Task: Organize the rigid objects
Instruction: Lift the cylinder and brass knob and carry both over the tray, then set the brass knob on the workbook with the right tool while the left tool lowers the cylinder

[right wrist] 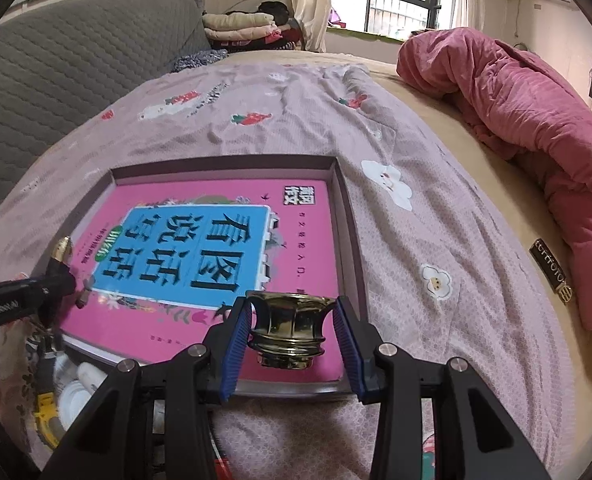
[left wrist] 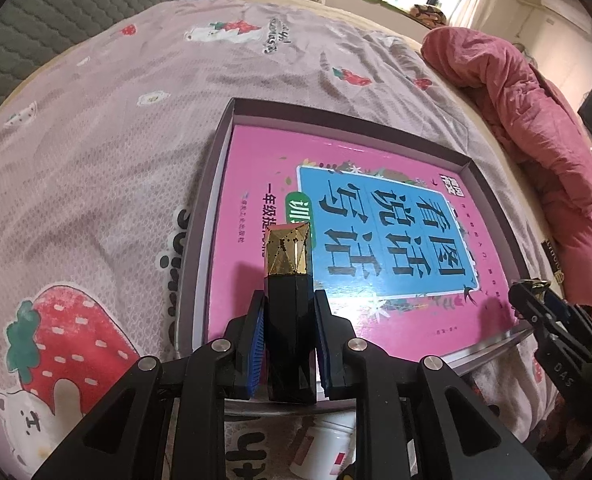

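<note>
Pink book cover [left wrist: 375, 280] fills a shallow grey tray [left wrist: 200, 216] lying on a pale bedsheet [left wrist: 96, 160] printed with strawberries. Left wrist view, left to right: a big strawberry print at 8 o'clock; the left gripper [left wrist: 289, 308] at 6 o'clock, its blue pads pressed narrowly on the black body of a lipstick [left wrist: 288, 280], whose faceted gold cap points up toward 12 over the book's near-left part; a white jar [left wrist: 327, 448] partly hidden beneath the gripper at 6; the right gripper [left wrist: 535, 296] entering at 3 o'clock over the tray's right edge; a rumpled pink quilt [left wrist: 535, 140] at 2 o'clock. Right wrist view, left to right: the left gripper [right wrist: 62, 276] at 9 o'clock with the lipstick [right wrist: 60, 250] in it, gold end uppermost, just above the book's [right wrist: 224, 248] left margin; white containers [right wrist: 80, 380] and a yellow item at 8 o'clock, off the tray [right wrist: 347, 220]; the right gripper [right wrist: 292, 322] at 6 o'clock, jaws part-way apart with both pads against a gold cup [right wrist: 292, 328], flared rim upward, held above the book's near edge; the quilt [right wrist: 535, 120] at 2 o'clock. Whether either held item touches the book cannot be told.
</note>
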`<state>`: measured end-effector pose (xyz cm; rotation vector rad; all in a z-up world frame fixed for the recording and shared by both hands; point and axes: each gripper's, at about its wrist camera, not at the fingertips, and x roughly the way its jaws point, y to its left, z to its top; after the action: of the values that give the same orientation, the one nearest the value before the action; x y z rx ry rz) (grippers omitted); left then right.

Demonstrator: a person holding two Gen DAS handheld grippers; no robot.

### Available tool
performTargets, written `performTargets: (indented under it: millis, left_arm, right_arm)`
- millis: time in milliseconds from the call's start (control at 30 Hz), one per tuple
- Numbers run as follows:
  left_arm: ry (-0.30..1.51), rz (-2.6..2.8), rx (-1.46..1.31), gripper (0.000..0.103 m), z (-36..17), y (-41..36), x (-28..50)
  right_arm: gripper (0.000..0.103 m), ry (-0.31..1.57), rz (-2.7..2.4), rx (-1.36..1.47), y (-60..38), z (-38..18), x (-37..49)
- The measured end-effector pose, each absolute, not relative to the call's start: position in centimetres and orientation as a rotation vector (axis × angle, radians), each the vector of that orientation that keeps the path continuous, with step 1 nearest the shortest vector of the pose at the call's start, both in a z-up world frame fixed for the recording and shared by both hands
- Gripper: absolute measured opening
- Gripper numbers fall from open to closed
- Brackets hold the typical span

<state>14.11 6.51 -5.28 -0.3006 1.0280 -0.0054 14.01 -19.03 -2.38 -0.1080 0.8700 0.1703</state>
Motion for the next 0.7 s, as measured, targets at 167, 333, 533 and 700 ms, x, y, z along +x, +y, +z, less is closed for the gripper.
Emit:
performTargets:
  millis: [167,333,533,700]
  left_arm:
    - [1.031,-0.006,-0.298,0.022,-5.6,7.2,14.0]
    - [1.031,-0.001,-0.277,0.022,-5.6,7.0,13.9]
    - [1.029,0.01,-0.214,0.023,-5.7,6.2,14.0]
    - [1.028,0.011,-0.208,0.023,-5.8,6.1,13.9]
  right_arm:
    - [0.043,0.882,0.152,-0.107,-19.5,-2.8,14.2]
    - [0.043,0.887,0.142,-0.112,-19.5,-3.2,14.3]
    - [0.043,0.883,0.138,-0.153,-19.1,-3.4,14.1]
    - [0.043,0.887,0.137,-0.156,-18.9,-3.5,14.0]
